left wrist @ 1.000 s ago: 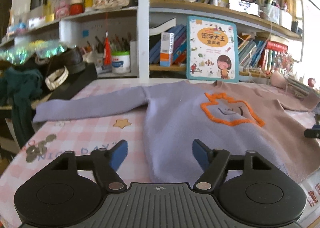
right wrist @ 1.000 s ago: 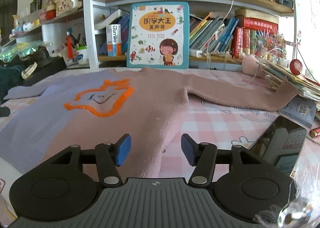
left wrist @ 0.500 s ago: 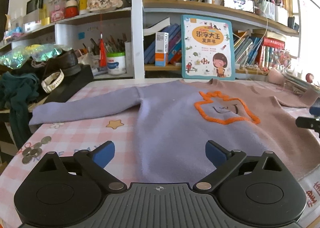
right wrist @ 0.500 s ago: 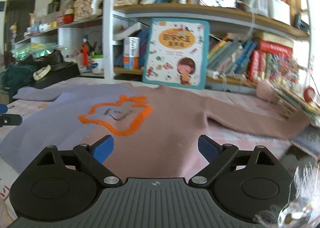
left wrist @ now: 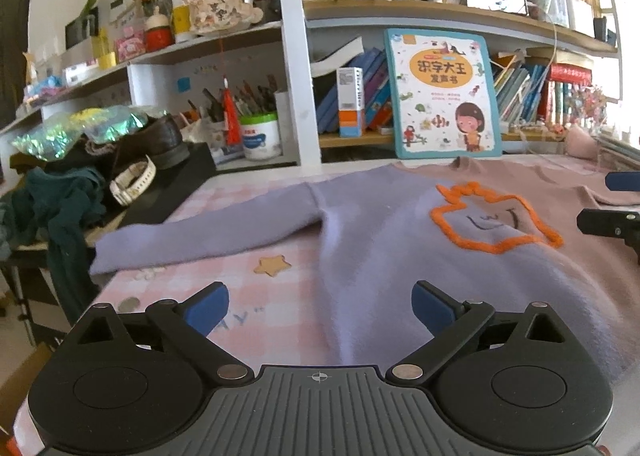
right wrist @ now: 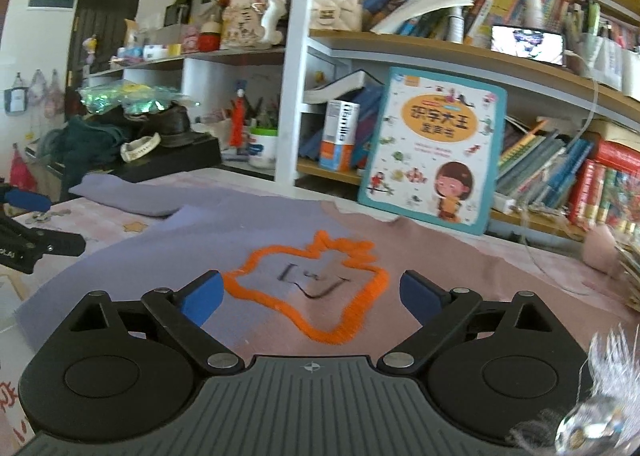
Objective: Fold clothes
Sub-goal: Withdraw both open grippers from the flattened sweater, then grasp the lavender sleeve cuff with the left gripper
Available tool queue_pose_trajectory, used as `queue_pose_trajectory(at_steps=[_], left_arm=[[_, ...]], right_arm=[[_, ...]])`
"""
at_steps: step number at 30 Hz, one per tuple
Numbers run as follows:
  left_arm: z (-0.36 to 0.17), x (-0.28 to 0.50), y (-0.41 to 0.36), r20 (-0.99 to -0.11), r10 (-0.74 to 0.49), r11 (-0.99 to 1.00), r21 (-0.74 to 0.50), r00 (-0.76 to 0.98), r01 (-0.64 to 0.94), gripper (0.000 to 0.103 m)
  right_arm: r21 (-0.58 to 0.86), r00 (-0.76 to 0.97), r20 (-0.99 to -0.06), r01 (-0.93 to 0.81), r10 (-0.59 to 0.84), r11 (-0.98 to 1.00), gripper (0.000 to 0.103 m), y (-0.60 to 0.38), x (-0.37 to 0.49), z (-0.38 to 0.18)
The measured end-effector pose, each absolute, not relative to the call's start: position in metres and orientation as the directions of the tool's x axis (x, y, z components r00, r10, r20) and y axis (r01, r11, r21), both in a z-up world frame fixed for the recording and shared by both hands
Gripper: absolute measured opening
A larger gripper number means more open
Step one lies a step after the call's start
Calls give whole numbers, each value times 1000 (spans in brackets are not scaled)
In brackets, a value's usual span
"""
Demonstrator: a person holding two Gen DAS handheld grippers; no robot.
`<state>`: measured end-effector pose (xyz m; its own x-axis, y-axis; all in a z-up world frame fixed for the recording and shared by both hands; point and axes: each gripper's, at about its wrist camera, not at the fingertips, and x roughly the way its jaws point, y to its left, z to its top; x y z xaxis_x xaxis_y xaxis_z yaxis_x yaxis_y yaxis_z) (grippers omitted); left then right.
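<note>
A sweater (left wrist: 400,256), lilac on its left half and dusty pink on its right, lies flat and face up on the pink checked tablecloth (left wrist: 192,280). An orange outline motif (left wrist: 492,244) marks its chest. Its left sleeve (left wrist: 200,236) stretches out toward the table's left edge. My left gripper (left wrist: 320,296) is open just above the lilac hem area, gripping nothing. My right gripper (right wrist: 310,286) hovers over the sweater (right wrist: 460,256) near the orange motif (right wrist: 280,252); its jaws are opening with only flat cloth below them. Each gripper shows at the edge of the other's view.
A children's book (left wrist: 440,95) leans upright against the bookshelf behind the collar. A black box with a shoe, a watch and dark clothes (left wrist: 60,195) sits at the table's left. A pen cup (left wrist: 260,135) stands on the low shelf. Stacked books (right wrist: 628,268) crowd the right.
Both grippers opened from half shut to wide. The right gripper swung left across the sweater, from the pink hem and right sleeve to over the orange motif. The left one barely moved.
</note>
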<state>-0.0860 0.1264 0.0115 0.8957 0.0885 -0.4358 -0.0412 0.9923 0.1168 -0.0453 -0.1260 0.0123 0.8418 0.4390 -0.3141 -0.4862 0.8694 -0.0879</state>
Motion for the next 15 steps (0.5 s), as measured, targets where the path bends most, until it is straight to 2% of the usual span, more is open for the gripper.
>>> queue_pose_trajectory(at_steps=[7, 11, 15], left_arm=[[12, -72, 137, -416, 164, 979, 176, 894, -98, 103], [9, -58, 156, -451, 210, 976, 154, 867, -156, 103], [11, -46, 181, -464, 241, 970, 121, 852, -209, 103]], right_arm=[[-68, 829, -299, -512, 472, 856, 95, -114, -37, 5], [-71, 824, -309, -517, 474, 853, 96, -112, -35, 4], [-64, 821, -304, -524, 484, 849, 102, -113, -36, 3]])
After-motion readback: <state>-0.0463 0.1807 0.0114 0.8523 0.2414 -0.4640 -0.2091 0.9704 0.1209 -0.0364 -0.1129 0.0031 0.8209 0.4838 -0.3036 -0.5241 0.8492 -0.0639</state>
